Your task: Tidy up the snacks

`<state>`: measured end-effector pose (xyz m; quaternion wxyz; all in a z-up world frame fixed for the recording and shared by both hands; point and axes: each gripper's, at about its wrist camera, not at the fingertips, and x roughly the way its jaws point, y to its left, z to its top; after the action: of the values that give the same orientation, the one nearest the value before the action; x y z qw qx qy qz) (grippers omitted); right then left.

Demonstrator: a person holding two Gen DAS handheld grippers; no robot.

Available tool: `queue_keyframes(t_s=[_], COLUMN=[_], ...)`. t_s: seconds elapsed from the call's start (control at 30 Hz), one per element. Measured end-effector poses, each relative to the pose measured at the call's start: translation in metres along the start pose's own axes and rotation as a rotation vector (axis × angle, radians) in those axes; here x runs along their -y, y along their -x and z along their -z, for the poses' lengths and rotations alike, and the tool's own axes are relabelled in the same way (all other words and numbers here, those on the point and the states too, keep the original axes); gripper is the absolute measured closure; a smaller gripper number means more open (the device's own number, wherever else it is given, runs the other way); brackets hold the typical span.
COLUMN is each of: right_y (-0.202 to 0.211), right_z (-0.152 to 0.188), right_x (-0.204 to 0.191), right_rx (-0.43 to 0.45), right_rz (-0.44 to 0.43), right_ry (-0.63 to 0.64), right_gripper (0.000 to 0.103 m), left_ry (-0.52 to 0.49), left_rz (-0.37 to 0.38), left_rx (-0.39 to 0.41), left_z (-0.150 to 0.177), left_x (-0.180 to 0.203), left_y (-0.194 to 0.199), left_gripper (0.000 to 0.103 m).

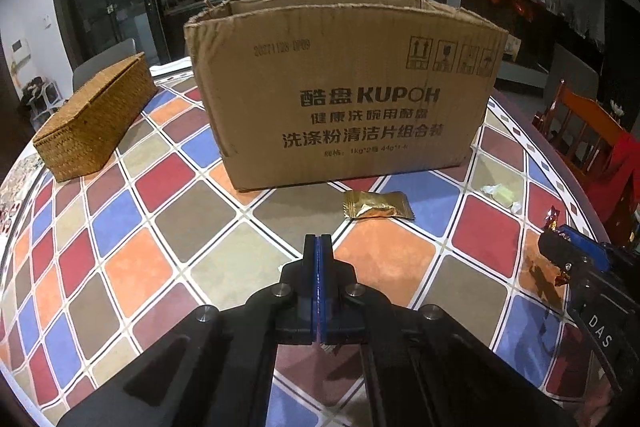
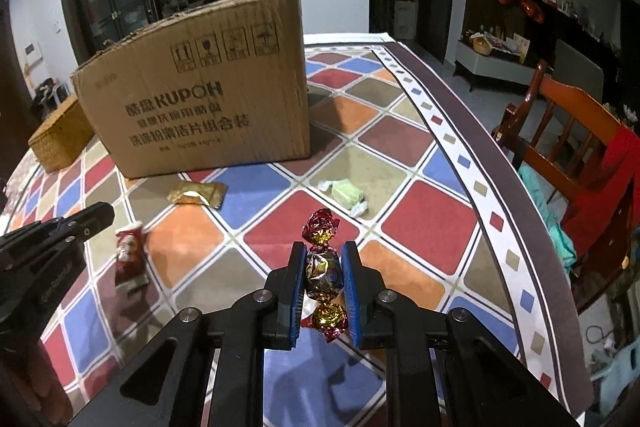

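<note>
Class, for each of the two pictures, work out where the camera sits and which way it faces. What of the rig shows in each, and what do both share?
Left wrist view: sits on the left gripper, low over the table, facing the cardboard box; its own fingers show shut, and the right gripper shows at the edge.
Right wrist view: sits on the right gripper, facing the box corner and a chair; its fingers clamp a foil candy, with the left gripper at the edge.
Shared: box, wicker basket, gold packet, green sweet.

The left gripper (image 1: 318, 239) hovers low with its blue pads pressed flat together, short of the cardboard box (image 1: 344, 87). The right gripper (image 2: 323, 267), nearer that box's right corner, clamps a foil-wrapped candy (image 2: 323, 269) between its pads
</note>
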<state>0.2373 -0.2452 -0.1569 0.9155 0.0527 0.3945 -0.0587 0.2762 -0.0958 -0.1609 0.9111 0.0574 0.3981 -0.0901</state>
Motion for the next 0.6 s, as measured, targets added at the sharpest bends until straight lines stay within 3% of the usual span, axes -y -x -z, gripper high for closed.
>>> queue_keyframes(t_s=[0.27,0.43,0.6], right_y=[0.01,0.009,0.003], right_z=[0.001,0.003,0.004], right_x=[-0.005,-0.005,-0.003], right_rx=[0.018,0.013,0.001], right_rz=[-0.004,-0.006,-0.006], right_ry=[0.009,0.01,0.004], right_gripper=[0.084,0.084,0.084], left_ry=[0.011,0.015,0.023], left_rz=[0.001,0.002,-0.007], left_rx=[0.005,-0.004,-0.026], left_z=[0.007,0.01,0.016], left_x=[-0.005,-0.004,-0.003], left_y=[0.006,0.001,-0.008], left_gripper=[0.1,0.069,0.065])
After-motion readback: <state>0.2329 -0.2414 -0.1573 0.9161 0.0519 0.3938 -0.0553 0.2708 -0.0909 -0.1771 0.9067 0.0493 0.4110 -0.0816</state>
